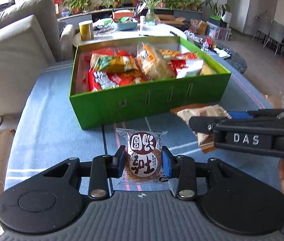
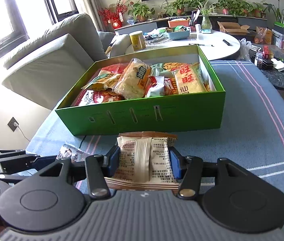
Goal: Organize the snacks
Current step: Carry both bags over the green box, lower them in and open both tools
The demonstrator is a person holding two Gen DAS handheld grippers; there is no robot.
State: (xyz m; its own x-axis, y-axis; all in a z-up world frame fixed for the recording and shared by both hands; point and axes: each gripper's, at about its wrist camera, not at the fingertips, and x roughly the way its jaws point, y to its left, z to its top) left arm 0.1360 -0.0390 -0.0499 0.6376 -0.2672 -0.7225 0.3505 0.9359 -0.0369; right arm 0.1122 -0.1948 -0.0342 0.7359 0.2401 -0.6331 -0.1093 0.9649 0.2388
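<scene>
On the blue striped tablecloth (image 2: 252, 124), a green cardboard box (image 2: 142, 116) was seen open-topped, with slot cutouts along its near wall. It was packed with snack packets (image 2: 134, 80): red, yellow and clear wrappers, overlapping and tilted, one clear pack of pale rice crackers propped highest near the middle. A grey sofa (image 2: 47, 60) was seen to the left of the table, and a white round table (image 2: 212, 44) with a yellow tin (image 2: 137, 39) beyond the box.

Just in front of the box's near wall, two single packets were held. A beige packet (image 2: 144, 158) with brown striped ends and small red and black print on its back seam was clamped between the blue pads of the right gripper (image 2: 144, 163), jaws closed on its sides; whether it was touching the cloth could not be told. To its left, a small clear packet (image 1: 144, 156), showing a round brown cracker under a maroon-and-white label, was gripped by the left gripper (image 1: 143, 163), jaws pressed against both edges. Its far sealed edge was seen near the box wall, not touching. The two grippers were positioned side by side, close together.
</scene>
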